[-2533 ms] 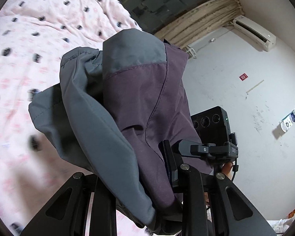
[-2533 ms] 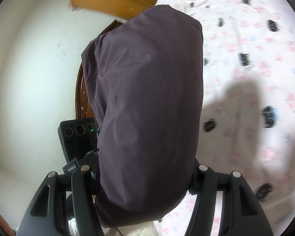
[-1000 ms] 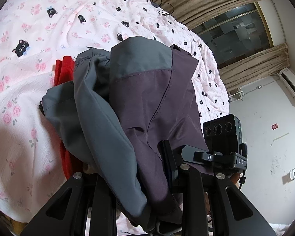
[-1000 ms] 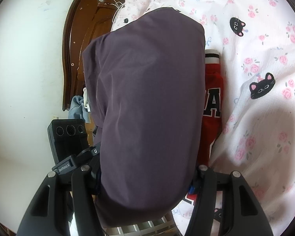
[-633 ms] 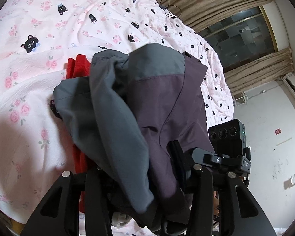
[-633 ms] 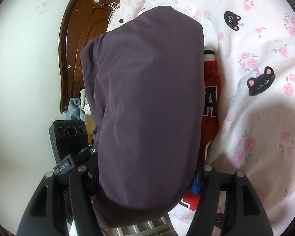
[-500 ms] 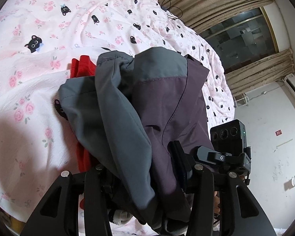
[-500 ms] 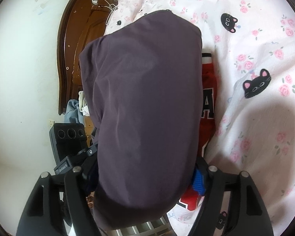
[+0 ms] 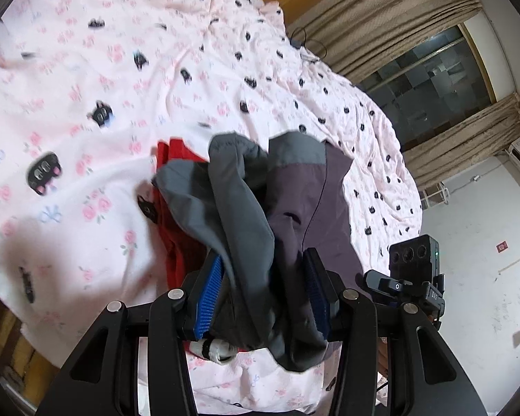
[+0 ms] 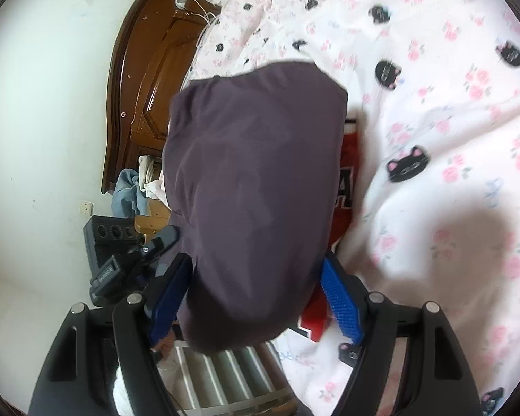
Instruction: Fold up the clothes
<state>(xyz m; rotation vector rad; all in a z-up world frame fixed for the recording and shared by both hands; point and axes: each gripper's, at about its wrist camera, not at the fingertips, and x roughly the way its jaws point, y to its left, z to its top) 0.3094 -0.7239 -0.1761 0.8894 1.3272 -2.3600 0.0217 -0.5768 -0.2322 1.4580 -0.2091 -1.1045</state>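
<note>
A folded purple and grey garment (image 9: 294,201) lies on top of a red garment (image 9: 176,228) near the bed's front edge. My left gripper (image 9: 263,291) is open, its blue pads (image 9: 208,294) spread on either side of the grey and purple cloth. In the right wrist view the same purple garment (image 10: 256,187) fills the middle, with the red garment (image 10: 346,173) under it at the right. My right gripper (image 10: 256,298) is open too, blue pads (image 10: 339,298) apart beside the cloth.
The bed (image 9: 104,69) has a pink sheet with black cat prints. A dark wooden headboard (image 10: 149,69) stands at the left in the right wrist view. Curtains and a dark window (image 9: 430,79) are beyond the bed. A white slatted frame (image 10: 222,374) lies below.
Both grippers carried the folded garment down onto the red garment, then opened; the blue pads now stand apart from the cloth.
</note>
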